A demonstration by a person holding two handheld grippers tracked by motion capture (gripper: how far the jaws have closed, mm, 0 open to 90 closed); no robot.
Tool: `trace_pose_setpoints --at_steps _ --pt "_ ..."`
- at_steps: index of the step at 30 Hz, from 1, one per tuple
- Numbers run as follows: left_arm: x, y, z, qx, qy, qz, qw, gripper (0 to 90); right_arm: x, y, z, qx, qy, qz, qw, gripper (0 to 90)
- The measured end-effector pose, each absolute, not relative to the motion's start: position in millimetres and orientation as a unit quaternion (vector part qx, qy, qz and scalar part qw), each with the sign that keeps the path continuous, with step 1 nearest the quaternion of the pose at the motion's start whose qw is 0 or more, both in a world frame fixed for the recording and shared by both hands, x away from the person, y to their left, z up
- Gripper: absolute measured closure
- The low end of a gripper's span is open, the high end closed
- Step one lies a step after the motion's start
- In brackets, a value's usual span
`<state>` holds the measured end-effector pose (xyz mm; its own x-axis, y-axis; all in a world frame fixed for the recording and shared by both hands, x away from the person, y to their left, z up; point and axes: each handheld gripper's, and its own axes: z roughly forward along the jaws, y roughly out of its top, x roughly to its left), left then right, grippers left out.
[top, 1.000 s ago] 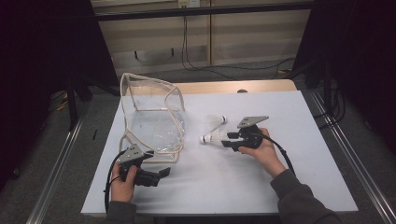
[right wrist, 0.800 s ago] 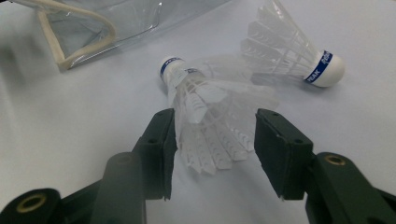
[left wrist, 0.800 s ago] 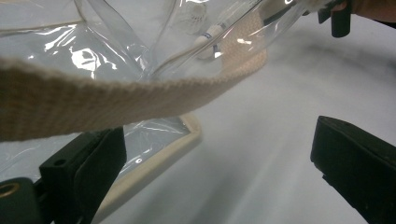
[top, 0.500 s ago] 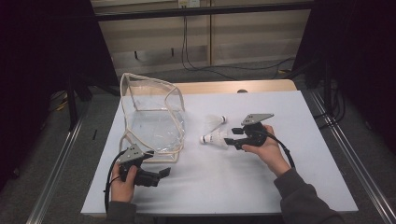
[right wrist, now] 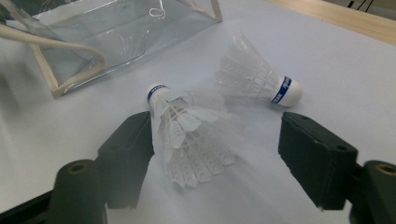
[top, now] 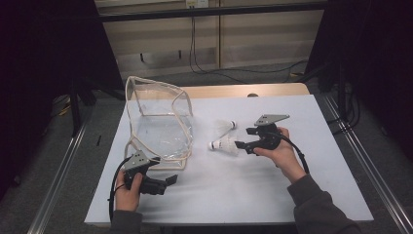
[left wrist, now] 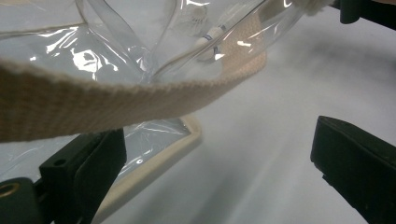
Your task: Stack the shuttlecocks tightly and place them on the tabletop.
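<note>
On the white table top (top: 272,195): clear soft-plastic bag with beige woven trim (top: 160,127) standing at left-centre, mouth sagging open toward the near side, nothing solid seen inside from the high view; contents otherwise hard to tell through the glare. Just right of the bag, two white feather shuttlecocks with white cork heads and blue bands: nearer shuttlecock (top: 223,144) lying on its side, head pointing toward the bag; farther shuttlecock (top: 226,126) just behind it, head pointing right, apart from the first. Both outside the bag, on bare table. Right gripper (top: 242,145) held low beside the nearer shuttlecock, jaws spread wide and just been opening; in the right gripper view the feather skirt (right wrist: 196,142) lying between the two black jaws, brushing the left-hand jaw, clear gap to the other, no squeeze on it; farther shuttlecock (right wrist: 259,77) beyond, bag (right wrist: 116,32) at upper left. Left gripper (top: 170,180) resting low at the near left corner of the bag, jaws standing wide apart, gripping nothing; in the left gripper view beige strap (left wrist: 140,95) of the bag crossing above and in front of the jaws, bag's trimmed bottom edge (left wrist: 163,156) beside the left-hand jaw, shuttlecocks seen blurred through the plastic.
</note>
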<state>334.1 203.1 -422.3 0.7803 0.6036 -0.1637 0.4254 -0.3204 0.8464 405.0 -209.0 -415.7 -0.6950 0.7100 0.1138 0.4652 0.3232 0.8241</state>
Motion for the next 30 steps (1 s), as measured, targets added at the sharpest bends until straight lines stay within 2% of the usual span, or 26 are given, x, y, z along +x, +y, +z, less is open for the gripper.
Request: trace_pose_setpoints --at_steps 8,30 --pt "334 203 -422 0.807 0.32 0.09 0.489 3.7 407 -209 -413 0.38 0.793 0.453 0.145 16.1" --pt "334 204 -422 0.804 0.32 0.087 0.494 3.7 427 -200 -397 0.404 0.784 0.444 0.156 13.1"
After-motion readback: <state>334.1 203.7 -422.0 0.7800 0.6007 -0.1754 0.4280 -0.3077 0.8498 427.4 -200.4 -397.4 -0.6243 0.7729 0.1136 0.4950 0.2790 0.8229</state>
